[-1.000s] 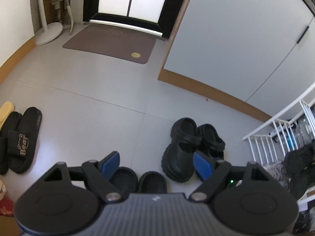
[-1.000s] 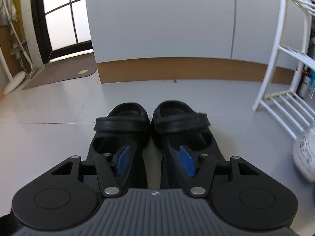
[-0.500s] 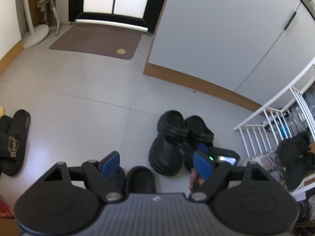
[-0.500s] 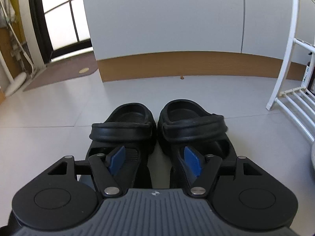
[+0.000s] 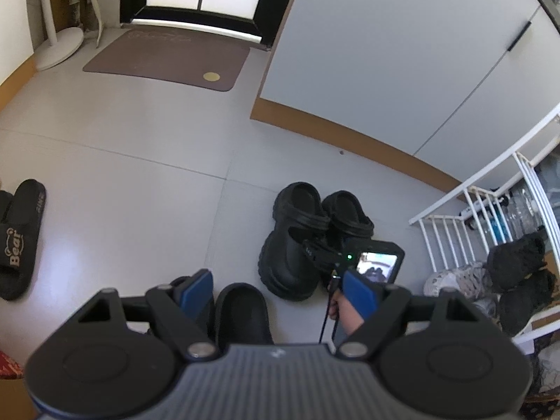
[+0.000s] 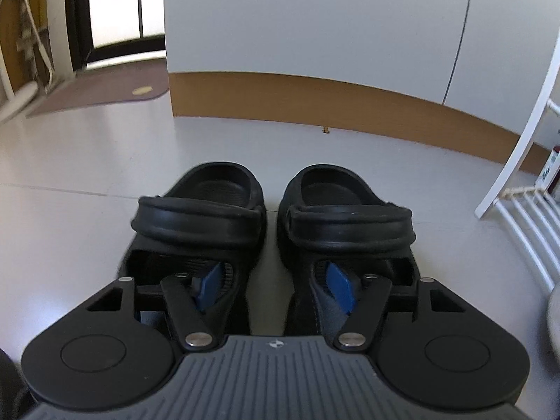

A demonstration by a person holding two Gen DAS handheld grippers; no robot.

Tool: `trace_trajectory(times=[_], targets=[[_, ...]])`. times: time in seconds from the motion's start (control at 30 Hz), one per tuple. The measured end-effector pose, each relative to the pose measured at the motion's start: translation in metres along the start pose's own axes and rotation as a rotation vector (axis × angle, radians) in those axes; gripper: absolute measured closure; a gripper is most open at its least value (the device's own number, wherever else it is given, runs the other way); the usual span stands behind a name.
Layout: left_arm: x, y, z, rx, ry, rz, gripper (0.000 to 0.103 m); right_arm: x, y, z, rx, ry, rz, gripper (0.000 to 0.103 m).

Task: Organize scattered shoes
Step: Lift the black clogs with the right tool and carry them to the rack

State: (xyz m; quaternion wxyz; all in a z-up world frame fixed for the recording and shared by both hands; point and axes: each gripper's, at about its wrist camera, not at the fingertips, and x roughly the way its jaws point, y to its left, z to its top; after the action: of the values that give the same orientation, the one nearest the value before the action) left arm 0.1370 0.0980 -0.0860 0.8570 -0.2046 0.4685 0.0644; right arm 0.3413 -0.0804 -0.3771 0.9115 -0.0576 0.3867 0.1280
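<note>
My right gripper (image 6: 276,288) reaches into the black clog pair (image 6: 269,217) at twelve o'clock on the floor (image 6: 87,161); its jaws have just been closing, one finger inside each clog, inner walls between them, contact unclear. My left gripper (image 5: 278,288) hovers wide open, holding nothing, above a black slide (image 5: 241,309).

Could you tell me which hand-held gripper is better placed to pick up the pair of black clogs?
Right. The right hand-held gripper has one finger dipped inside each of the black clogs, straddling their adjoining inner walls. The left hand-held gripper hangs open over different black slides, off to the side.
</note>
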Motion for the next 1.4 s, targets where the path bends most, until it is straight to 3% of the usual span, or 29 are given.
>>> trace_trajectory(times=[0.07, 0.13, 0.63, 0.73, 1.0, 1.13, 1.23, 1.4], targets=[[0.000, 0.000, 0.000, 0.003, 0.001, -0.002, 0.019, 0.001, 0.000, 0.001, -0.004, 0.006, 0.002, 0.069], [-0.001, 0.002, 0.000, 0.002, 0.001, -0.001, 0.019, 0.002, 0.002, 0.004, -0.021, 0.022, -0.002, 0.075], [-0.012, 0.000, -0.001, 0.025, -0.052, 0.016, 0.019, -0.035, -0.019, -0.011, -0.019, 0.090, -0.007, 0.077], [-0.015, -0.014, -0.005, 0.081, -0.069, 0.006, 0.019, -0.050, -0.028, -0.008, 0.007, 0.087, -0.013, 0.077], [-0.013, -0.036, -0.012, 0.116, -0.076, 0.000, 0.019, -0.119, -0.046, 0.012, 0.012, 0.041, -0.021, 0.077], [-0.016, -0.035, -0.017, 0.081, -0.066, 0.008, 0.019, -0.158, -0.062, 0.023, 0.021, 0.028, -0.023, 0.077], [-0.015, -0.041, -0.021, 0.149, -0.066, 0.050, 0.019, -0.184, -0.073, 0.029, 0.014, 0.013, -0.036, 0.077], [-0.014, -0.059, -0.027, 0.246, -0.048, 0.048, 0.019, -0.224, -0.090, 0.037, 0.056, -0.008, -0.055, 0.077]])
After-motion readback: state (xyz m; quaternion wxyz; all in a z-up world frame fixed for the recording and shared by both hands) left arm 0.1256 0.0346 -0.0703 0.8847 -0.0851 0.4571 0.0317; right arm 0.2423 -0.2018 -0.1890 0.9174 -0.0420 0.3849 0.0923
